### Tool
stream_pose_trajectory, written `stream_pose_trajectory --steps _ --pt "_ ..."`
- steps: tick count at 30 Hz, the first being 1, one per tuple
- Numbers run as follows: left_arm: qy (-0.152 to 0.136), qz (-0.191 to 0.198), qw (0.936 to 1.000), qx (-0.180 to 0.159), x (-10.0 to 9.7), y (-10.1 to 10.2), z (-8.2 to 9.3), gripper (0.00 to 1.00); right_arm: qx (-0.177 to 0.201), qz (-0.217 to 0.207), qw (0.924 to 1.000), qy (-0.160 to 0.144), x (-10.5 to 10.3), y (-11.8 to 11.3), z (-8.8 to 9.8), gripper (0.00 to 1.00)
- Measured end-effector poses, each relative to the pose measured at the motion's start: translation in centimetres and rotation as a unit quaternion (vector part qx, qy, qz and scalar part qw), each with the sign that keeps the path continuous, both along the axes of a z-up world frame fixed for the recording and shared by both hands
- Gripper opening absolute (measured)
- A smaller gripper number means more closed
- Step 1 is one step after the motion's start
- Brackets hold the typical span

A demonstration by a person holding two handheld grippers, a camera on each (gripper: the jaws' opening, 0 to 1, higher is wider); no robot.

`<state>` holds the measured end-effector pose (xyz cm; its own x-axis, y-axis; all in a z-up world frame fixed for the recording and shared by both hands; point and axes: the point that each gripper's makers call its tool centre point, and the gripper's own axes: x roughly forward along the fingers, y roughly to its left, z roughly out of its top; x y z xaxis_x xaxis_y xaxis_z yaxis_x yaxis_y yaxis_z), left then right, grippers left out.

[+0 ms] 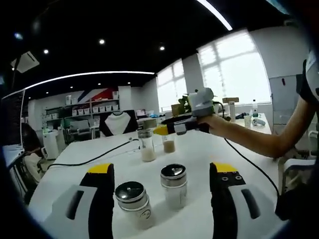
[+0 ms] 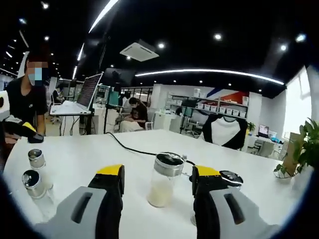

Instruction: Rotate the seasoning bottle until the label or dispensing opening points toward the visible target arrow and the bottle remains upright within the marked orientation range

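Nearest the left gripper view's lens, the left gripper (image 1: pixel 162 186) is holding its grey, yellow-tipped fingers (image 1: pixel 101 172) wide apart, gripping nothing. Between them, going left to right, two short clear glass shakers with perforated metal lids are standing upright on the white table (image 1: pixel 199 147): the nearer left shaker (image 1: pixel 132 203) just inside the left finger, and the right shaker (image 1: pixel 174 185) a little beyond it, nearer the middle of the gap. Farther out past the fingertips, the right gripper (image 1: pixel 162 130) is reaching in from the right, held in a person's hand (image 1: pixel 215 121), over two taller jars.

In the right gripper view, the right gripper (image 2: pixel 158 174) is also spreading its fingers wide, and the tall clear glass seasoning bottle with a dark metal cap and pale powder (image 2: pixel 163 179) is standing upright between them, touching neither. A second jar (image 2: pixel 230 178) is sitting mostly hidden behind the right finger. Well off to the left of the fingers, the same two short shakers are waiting near the table edge.

I cannot make out a target arrow or a label in these views. By my reading, the approach step is under way and the grasp is not yet made. The next move calls for closing gently on the bottle's body, low enough to keep it upright, then turning it about its own axis without tilting or nudging the hidden neighbour.
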<state>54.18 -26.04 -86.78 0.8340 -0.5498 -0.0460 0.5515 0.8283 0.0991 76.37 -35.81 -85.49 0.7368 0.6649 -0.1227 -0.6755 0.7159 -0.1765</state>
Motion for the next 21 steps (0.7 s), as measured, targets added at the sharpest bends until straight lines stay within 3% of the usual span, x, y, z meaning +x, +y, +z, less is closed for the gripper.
stream_pose_trajectory --steps 4,10,14,19,21 --pt "0.004 -0.009 0.9999 0.001 0.2 -0.7 -0.3 0.83 0.007 -0.002 0.9999 0.009 1.9 1.1 0.1 0.54" --pt "0.017 -0.016 0.9997 -0.003 0.7 -1.6 -0.8 0.83 0.060 -0.013 0.9975 0.035 3.7 1.7 -0.1 0.54" --pt "0.014 -0.025 0.9994 -0.017 0.7 -2.5 -0.4 0.83 0.051 -0.020 0.9976 0.041 5.3 1.3 -1.5 0.53" --pt "0.017 -0.030 0.9993 -0.017 1.3 -3.1 -0.7 0.83 0.060 -0.024 0.9959 0.064 5.7 1.2 -3.4 0.53" --pt "0.019 -0.031 0.9992 -0.018 1.4 -3.2 -0.8 0.83 0.058 -0.025 0.9965 0.055 5.9 1.3 -3.4 0.52"
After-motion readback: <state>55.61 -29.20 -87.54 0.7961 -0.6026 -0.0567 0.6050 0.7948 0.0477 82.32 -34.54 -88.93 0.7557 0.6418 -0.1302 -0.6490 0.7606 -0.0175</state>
